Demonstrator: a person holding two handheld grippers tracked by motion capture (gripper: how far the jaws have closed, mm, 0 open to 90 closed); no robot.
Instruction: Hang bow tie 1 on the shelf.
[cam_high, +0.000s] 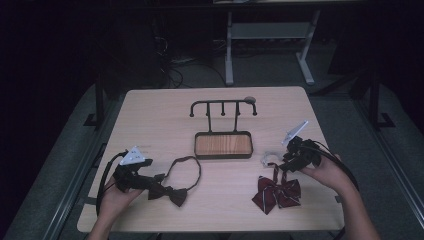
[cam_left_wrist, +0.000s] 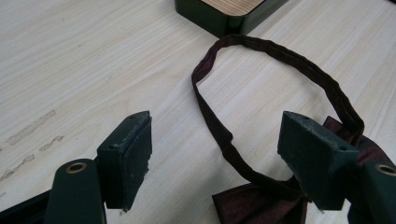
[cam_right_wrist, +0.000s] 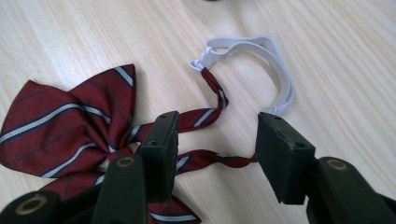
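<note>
Two bow ties are lying near the front edge of the pale wooden table, one under each hand. The right gripper is sitting low with its jaws parted and nothing yet pinched; the twisted neck strap of the striped maroon fabric bow tie is running between them, toward the right front corner. To take it cleanly, the pads should probably be closing square on that twisted strap, not on the bow's soft folds, which would likely bunch and slip. The white elastic loop at the strap's far end is looking springy and thin, a poorer hold.

The left gripper is hovering with jaws wide apart over the plain dark-maroon cloth bow tie, toward the left front corner, its narrow stitched band curving in an oval on the table. Neither pad is touching cloth.

Mid-table, the black metal hook stand with a wood-grain tray base is waiting; its rigid hooks look suited to catching a loop.
</note>
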